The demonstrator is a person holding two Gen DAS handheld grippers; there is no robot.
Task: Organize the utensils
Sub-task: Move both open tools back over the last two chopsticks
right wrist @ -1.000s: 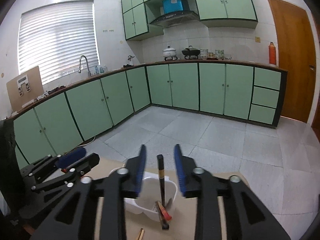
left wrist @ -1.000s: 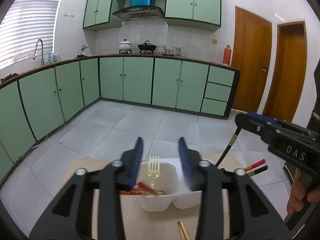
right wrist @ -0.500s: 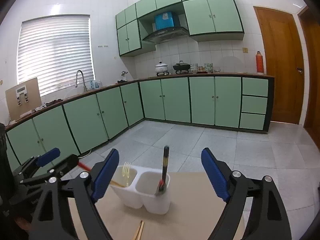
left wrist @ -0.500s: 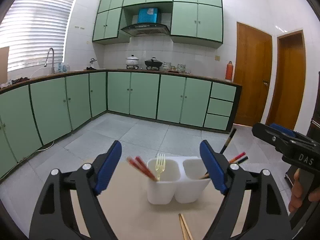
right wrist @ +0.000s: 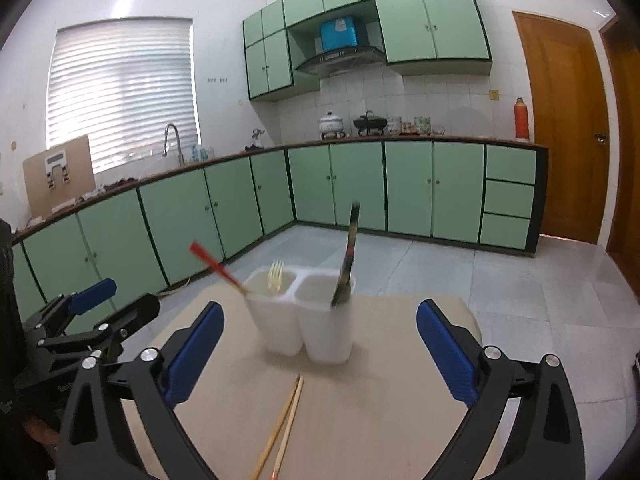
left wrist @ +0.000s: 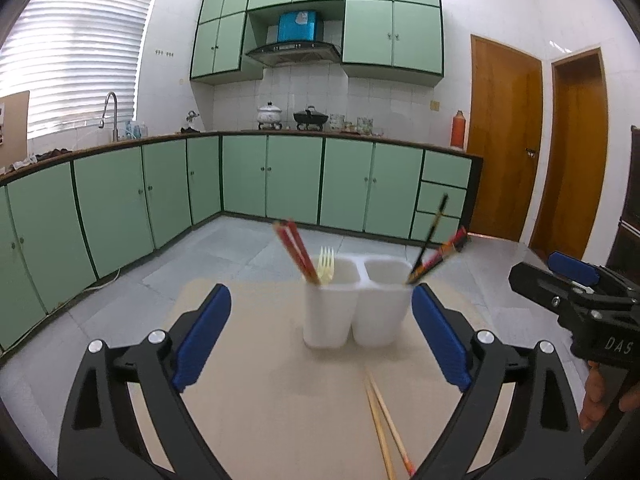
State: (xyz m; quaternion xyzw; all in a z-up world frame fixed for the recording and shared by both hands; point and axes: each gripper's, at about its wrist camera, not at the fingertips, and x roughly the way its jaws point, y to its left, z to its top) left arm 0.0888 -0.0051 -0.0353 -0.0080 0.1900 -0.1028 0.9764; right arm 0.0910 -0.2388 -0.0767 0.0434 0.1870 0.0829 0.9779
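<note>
While both tools (left wrist: 320,332) (right wrist: 320,344) gape empty, the white holder (left wrist: 356,304) stands just beyond their tips.

white holder (left wrist: 356,308), red chopsticks (left wrist: 296,250), yellow fork (left wrist: 326,266)

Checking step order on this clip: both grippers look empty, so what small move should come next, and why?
Probably lower the right gripper onto the pale chopsticks lying on the table. Both it and the left gripper are open and empty, while the holder already has red chopsticks, a fork and dark chopsticks.
</note>
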